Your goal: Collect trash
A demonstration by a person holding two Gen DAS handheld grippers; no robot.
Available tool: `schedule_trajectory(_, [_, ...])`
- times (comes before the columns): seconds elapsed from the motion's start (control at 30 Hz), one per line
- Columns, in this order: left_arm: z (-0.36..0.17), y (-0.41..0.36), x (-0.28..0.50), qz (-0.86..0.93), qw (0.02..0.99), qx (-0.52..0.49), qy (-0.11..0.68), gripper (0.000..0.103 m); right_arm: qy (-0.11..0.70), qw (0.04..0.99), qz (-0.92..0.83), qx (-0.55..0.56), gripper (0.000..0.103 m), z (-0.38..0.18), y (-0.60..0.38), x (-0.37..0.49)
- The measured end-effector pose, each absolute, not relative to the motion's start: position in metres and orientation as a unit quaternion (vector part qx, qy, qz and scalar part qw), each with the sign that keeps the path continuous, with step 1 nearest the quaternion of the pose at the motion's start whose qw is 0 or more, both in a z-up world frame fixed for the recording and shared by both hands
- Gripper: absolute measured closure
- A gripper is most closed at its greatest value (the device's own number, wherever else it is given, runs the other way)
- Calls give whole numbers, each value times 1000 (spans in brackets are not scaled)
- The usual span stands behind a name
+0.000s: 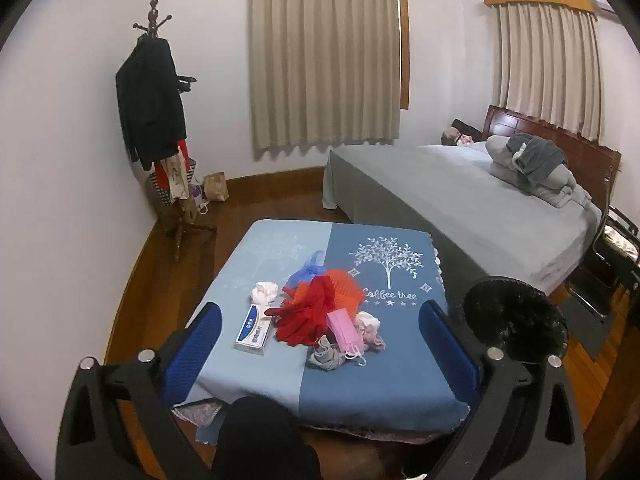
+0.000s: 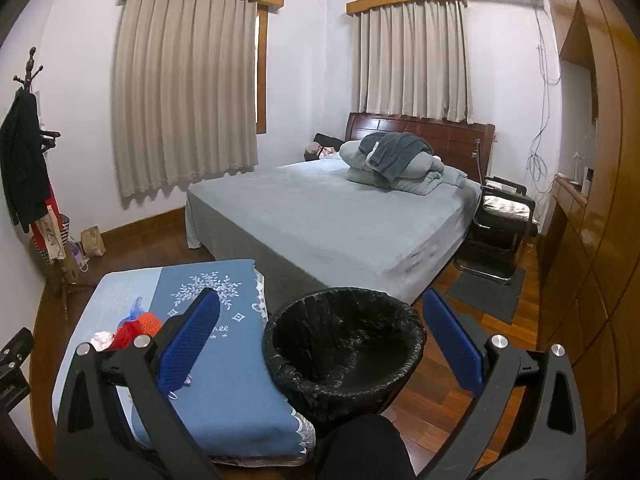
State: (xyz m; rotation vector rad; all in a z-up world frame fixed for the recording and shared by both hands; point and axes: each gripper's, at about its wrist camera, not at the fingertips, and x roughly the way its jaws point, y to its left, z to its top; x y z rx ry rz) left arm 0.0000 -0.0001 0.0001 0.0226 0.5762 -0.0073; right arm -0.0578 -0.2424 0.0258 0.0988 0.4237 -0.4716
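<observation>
Trash heaped on the blue worktop (image 1: 224, 364), lined bin (image 2: 344, 344) on the floor at its right; both pairs of fingers spread wide and empty.

From the left of the heap: a flat white box (image 1: 253, 330), a crumpled tissue (image 1: 264, 292), a blue bag (image 1: 307, 272), red and orange mesh (image 1: 316, 308), a pink mask (image 1: 345, 330), a grey wad (image 1: 326, 354) and a pinkish wad (image 1: 370, 328). All of it looks light. The box seems stiff enough to pinch across its narrow sides; the mesh, bag and wads are soft and should crush, so a bunched fold is the likely hold, and the mask's loops may snag neighbours. The left gripper (image 1: 320, 348) hangs above the near edge, pointing at the heap, touching nothing. The right gripper (image 2: 320, 340) frames the bin's mouth.
</observation>
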Motion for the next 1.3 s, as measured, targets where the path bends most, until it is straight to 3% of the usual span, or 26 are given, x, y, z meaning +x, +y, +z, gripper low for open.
schedule_trajectory(1.3, [-2,5,5,0,958,12,286,6,214,948,-230,46,5,20,-240,-50])
